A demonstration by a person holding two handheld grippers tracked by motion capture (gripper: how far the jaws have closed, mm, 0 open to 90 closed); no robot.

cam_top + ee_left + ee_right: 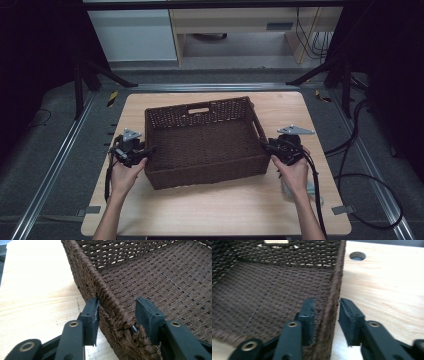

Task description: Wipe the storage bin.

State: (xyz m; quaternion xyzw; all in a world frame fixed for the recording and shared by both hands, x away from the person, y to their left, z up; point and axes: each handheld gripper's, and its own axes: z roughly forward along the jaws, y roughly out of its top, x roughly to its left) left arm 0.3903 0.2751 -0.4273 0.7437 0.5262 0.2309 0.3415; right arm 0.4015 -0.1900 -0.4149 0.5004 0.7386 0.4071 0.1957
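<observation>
A dark brown woven basket (pixel 205 172) stands empty in the middle of the wooden table (pixel 225 205). My left gripper (pixel 148 150) sits at the basket's left wall. In the left gripper view the left gripper (pixel 117 302) straddles the basket rim (pixel 110 300): the outer jaw lies against the wall and the inner jaw stands a little apart from it. My right gripper (pixel 267 145) is at the right wall. In the right gripper view the right gripper (pixel 327 301) has the basket wall (pixel 333 290) between its jaws, with a gap on the inner side.
The far basket wall has a handle slot (pixel 199 109). A round hole (pixel 357 256) is cut in the table beyond the right wall. Black stand legs (pixel 110 75) flank the table's far corners, and thick cables (pixel 370 190) lie on the floor at the right.
</observation>
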